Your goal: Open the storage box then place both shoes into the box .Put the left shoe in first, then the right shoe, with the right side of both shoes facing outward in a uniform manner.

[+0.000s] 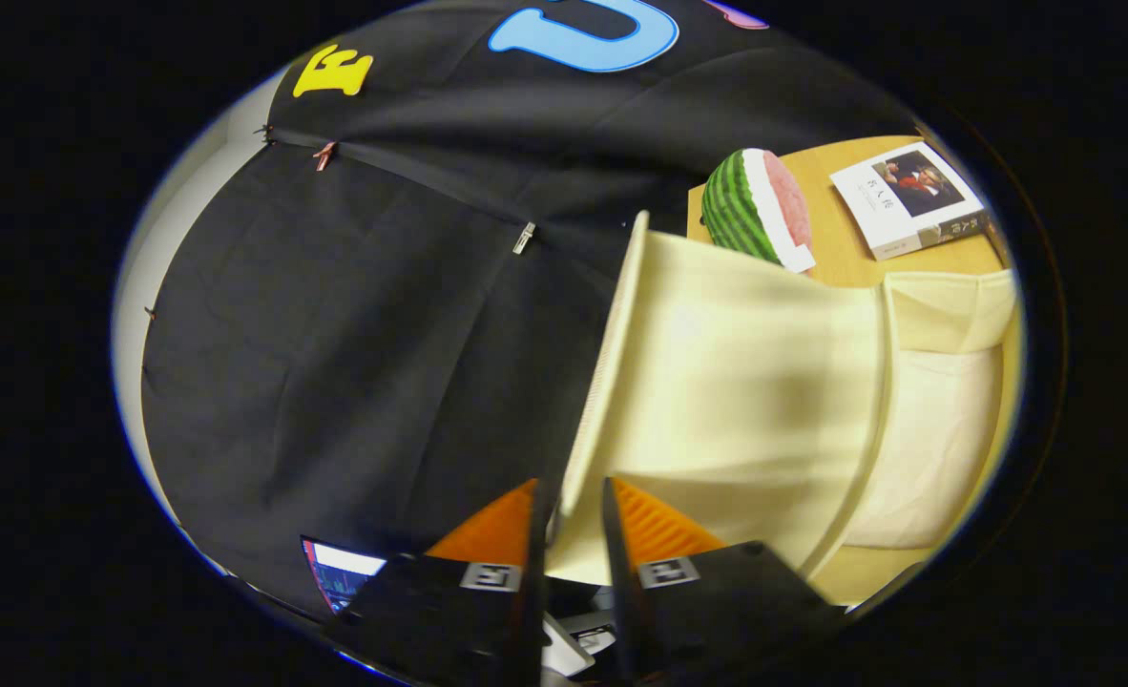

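Note:
My gripper [572,510] is shut on the edge of the storage box's cream lid [736,382], with one finger on each face of that edge. The lid is swung up from the box [936,448], whose pale inside shows beyond the hinge. The whole view is rolled sideways. No shoe can be made out inside the box from here.
The box rests on a wooden tabletop [841,239]. Beyond the lid lie a watermelon-slice toy [750,205] and a white book [912,196]. The black cloth wall [364,305] stands to the other side of the lid. A small screen [335,572] glows near the fingers.

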`<state>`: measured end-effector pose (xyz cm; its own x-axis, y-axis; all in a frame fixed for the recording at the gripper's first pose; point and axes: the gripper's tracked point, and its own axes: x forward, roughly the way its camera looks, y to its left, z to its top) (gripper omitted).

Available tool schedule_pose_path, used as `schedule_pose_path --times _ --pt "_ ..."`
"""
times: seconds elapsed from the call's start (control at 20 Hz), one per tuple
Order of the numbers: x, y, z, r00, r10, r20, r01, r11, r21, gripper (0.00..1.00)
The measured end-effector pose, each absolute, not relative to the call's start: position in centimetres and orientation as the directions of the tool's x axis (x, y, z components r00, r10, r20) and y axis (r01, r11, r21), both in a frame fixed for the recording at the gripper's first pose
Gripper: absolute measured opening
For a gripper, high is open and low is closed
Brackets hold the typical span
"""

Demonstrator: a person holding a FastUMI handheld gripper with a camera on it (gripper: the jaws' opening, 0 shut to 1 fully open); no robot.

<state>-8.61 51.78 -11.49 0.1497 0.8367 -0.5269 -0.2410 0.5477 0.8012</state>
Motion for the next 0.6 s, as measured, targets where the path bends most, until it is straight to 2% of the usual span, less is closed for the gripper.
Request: schedule_pose_path --times 0.1,0.15,0.35,0.6 --pt "-7.2 49.9 -11.7 0.201 0.808 -0.554 -0.301 0.589 0.750 1.00" --pt "-6.6 48.9 -11.4 0.228 0.798 -0.558 -0.334 0.602 0.725 0.97" --pt "-3.3 42.0 -10.7 0.377 0.719 -0.584 -0.442 0.694 0.569 0.98" --pt "-1.2 29.1 -10.4 0.543 0.541 -0.643 -0.423 0.837 0.347 0.98"
